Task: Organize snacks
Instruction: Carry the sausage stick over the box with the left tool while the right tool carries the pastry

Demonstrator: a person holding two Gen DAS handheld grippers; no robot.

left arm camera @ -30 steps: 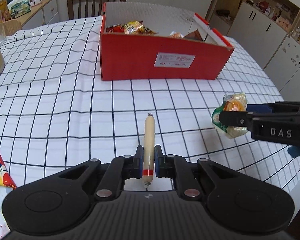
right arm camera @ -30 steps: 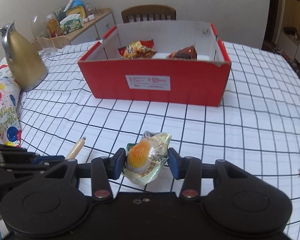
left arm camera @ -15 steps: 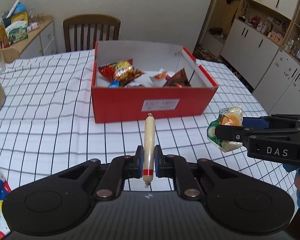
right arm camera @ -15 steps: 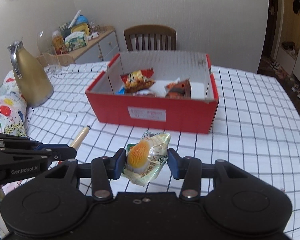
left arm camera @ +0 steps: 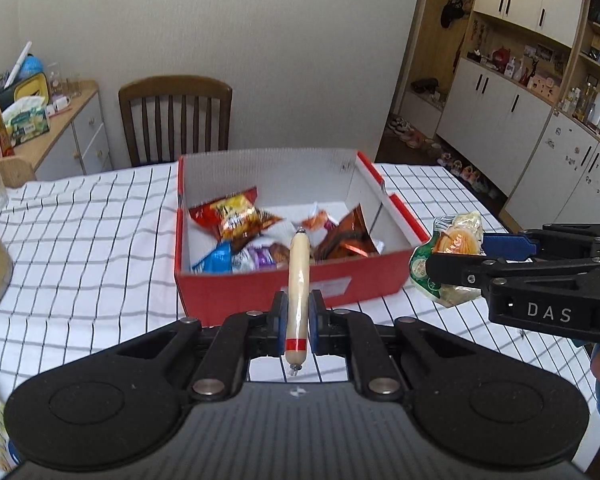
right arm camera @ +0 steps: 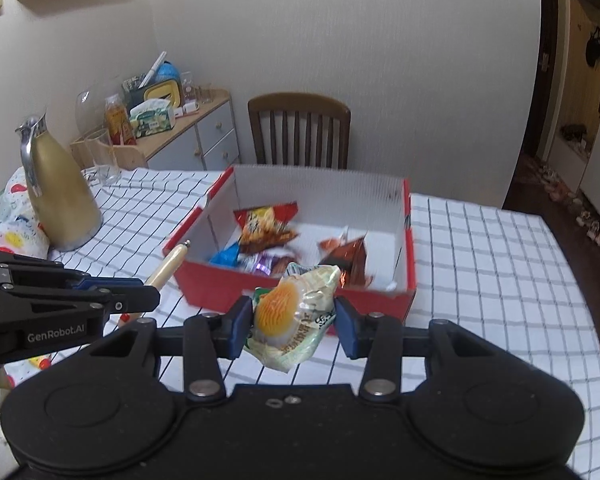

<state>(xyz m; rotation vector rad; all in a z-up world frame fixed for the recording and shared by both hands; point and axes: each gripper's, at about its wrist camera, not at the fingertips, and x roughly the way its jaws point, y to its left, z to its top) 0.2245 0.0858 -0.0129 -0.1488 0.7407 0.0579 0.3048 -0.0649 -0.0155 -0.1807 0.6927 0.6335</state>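
A red cardboard box (left arm camera: 300, 284) (right arm camera: 300, 292) with several snack packets inside stands on the checked tablecloth. My left gripper (left arm camera: 297, 322) is shut on a pale sausage stick (left arm camera: 298, 292) with a red band, held in the air just short of the box's near wall. My right gripper (right arm camera: 294, 322) is shut on a crinkly green-and-white packet with an orange picture (right arm camera: 294, 320), also raised before the box. In the left wrist view the right gripper (left arm camera: 456, 264) and its packet (left arm camera: 448, 256) show at the right. The sausage stick (right arm camera: 168, 266) and left gripper (right arm camera: 144, 298) appear at the left of the right wrist view.
A gold jug (right arm camera: 58, 196) and a glass mug (right arm camera: 100, 158) stand at the table's left. A colourful balloon-print bag (right arm camera: 12, 220) lies beside the jug. A wooden chair (left arm camera: 176, 118) sits behind the box, a side cabinet (left arm camera: 64, 132) to its left.
Both grippers have risen with their snacks, so the views now look down into the box from higher up. Neither grip has changed.
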